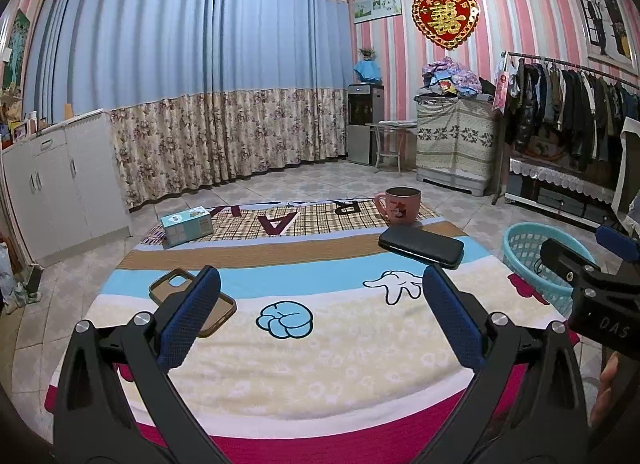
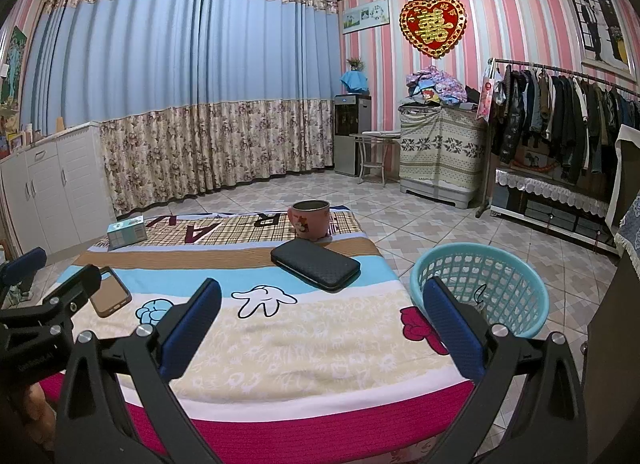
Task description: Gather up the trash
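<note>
A cloth-covered table [image 1: 320, 364] [image 2: 300, 356] carries a brown phone case [image 1: 224, 307] [image 2: 112, 292], a teal carton [image 1: 187, 225] [image 2: 127, 235], a pink mug [image 1: 400, 205] [image 2: 310, 219] and a flat black pouch [image 1: 422, 246] [image 2: 316, 264]. On the floor to the table's right stands a teal mesh basket [image 1: 520, 228] [image 2: 452, 248]. My left gripper [image 1: 320, 284] hovers open over the near cloth, its left finger overlapping the phone case. My right gripper [image 2: 323, 292] is open too, with nothing between its fingers, and its right finger is in front of the basket.
White cabinets [image 1: 60, 183] line the left wall. Long curtains [image 1: 200, 103] hang behind. A water dispenser [image 1: 364, 123], a covered chest [image 1: 456, 143] and a clothes rack [image 1: 568, 103] stand at the back right. Tiled floor [image 2: 420, 211] surrounds the table.
</note>
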`<state>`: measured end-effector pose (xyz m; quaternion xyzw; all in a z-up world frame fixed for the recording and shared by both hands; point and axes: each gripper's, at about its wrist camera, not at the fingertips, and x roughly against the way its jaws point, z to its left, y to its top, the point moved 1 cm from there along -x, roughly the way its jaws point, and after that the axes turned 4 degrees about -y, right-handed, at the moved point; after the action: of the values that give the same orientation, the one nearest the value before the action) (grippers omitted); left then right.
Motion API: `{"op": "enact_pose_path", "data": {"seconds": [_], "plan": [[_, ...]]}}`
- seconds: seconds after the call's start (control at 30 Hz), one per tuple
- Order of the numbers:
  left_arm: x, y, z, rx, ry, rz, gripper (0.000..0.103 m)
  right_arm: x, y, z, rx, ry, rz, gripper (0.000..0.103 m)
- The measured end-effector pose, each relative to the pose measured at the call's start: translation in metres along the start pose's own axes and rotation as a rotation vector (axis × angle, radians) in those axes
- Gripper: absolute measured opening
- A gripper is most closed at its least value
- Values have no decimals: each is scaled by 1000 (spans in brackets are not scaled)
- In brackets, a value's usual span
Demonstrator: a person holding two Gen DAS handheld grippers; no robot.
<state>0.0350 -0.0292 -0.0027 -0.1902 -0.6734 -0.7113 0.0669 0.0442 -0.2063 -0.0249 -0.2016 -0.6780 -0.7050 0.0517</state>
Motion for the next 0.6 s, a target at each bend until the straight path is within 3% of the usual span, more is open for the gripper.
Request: {"op": "enact_pose_path", "data": {"seconds": [0.4, 0.6], "plan": [[-8, -2, -5, 16, -34, 24, 98, 0, -1, 1, 0, 2, 0, 99], [-12, -2, -1, 26, -12, 16, 98, -1, 0, 4, 1, 5, -1, 99]]}}
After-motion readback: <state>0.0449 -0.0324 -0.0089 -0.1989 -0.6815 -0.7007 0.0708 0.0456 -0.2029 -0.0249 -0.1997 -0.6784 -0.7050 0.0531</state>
